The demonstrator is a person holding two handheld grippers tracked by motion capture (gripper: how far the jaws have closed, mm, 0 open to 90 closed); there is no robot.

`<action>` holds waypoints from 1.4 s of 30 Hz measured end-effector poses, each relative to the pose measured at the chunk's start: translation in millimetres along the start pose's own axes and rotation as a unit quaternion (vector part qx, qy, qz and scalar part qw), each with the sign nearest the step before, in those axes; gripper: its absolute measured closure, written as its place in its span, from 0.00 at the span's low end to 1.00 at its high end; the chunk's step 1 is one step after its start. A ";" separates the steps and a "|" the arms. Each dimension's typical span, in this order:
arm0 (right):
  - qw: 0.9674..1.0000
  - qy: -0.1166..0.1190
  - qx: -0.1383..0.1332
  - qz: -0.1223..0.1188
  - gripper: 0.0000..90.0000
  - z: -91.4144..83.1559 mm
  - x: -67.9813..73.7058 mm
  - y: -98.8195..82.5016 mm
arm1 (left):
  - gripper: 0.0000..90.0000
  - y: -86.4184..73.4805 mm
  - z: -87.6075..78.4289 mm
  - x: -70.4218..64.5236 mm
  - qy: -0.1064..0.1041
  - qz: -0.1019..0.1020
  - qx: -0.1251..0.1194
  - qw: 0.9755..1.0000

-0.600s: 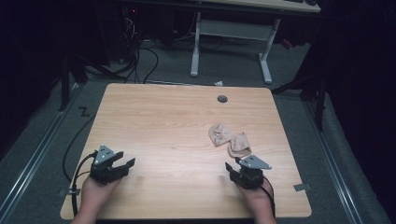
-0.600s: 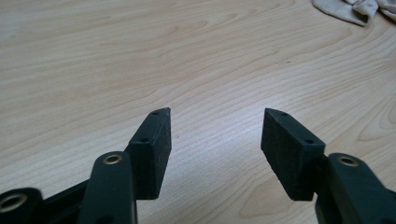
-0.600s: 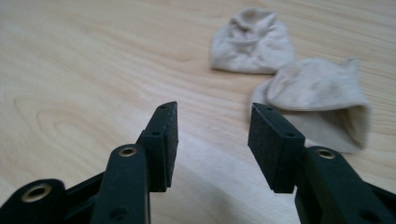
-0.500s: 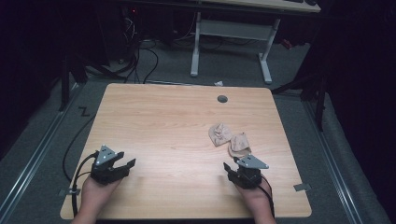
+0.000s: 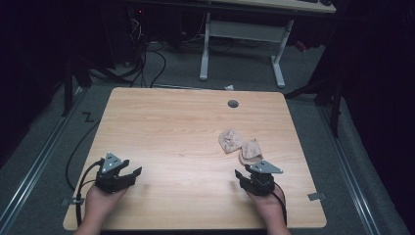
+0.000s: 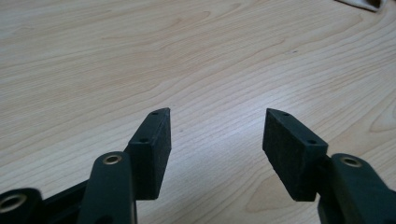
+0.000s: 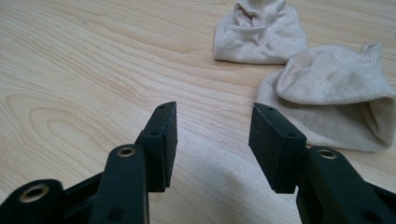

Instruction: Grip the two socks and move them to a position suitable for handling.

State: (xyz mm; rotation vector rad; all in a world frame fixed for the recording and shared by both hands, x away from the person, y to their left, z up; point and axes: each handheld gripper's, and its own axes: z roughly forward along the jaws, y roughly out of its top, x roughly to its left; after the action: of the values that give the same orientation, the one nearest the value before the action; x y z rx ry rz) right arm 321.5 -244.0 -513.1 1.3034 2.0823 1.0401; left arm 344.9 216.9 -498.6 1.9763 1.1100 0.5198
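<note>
The right gripper [image 5: 242, 177] sits low over the near right part of the wooden table [image 5: 166, 132], held in the person's right hand [image 5: 266, 203], its jaws spread apart with nothing between them — in the right gripper view only bare wood grain shows in the gap [image 7: 212, 140]. Just ahead of it lie two beige socks, both crumpled. The nearer sock [image 5: 251, 150] rests just beyond the gripper's tips and slightly to their right; in the right gripper view it [image 7: 331, 102] lies close beside the right-hand jaw, apart from it, with its ribbed cuff turned toward the far side. The farther sock [image 5: 230, 140] lies next to the first, a little farther from the person and more toward the table's middle, and the two socks touch or nearly touch at their edges; seen from the gripper [image 7: 259, 30] it is bunched into a rounded heap. The left gripper [image 5: 131, 175] rests at the near left of the table in the left hand [image 5: 100, 200], well apart from the socks, its jaws likewise released and wide — empty tabletop lies between them [image 6: 217, 135]. A small round grommet [image 5: 233, 104] sits in the table near its far edge.
</note>
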 end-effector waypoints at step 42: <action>0.997 -0.075 0.009 -0.015 0.56 12.1 -34.8 35.1 | 0.39 -14.0 -12.4 0.8 -0.039 0.002 0.017 0.999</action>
State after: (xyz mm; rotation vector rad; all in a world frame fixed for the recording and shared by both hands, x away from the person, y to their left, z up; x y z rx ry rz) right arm 364.5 -261.8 -492.5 1.3138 1.9957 0.8842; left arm 329.8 227.2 -502.3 2.0111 1.0725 0.4239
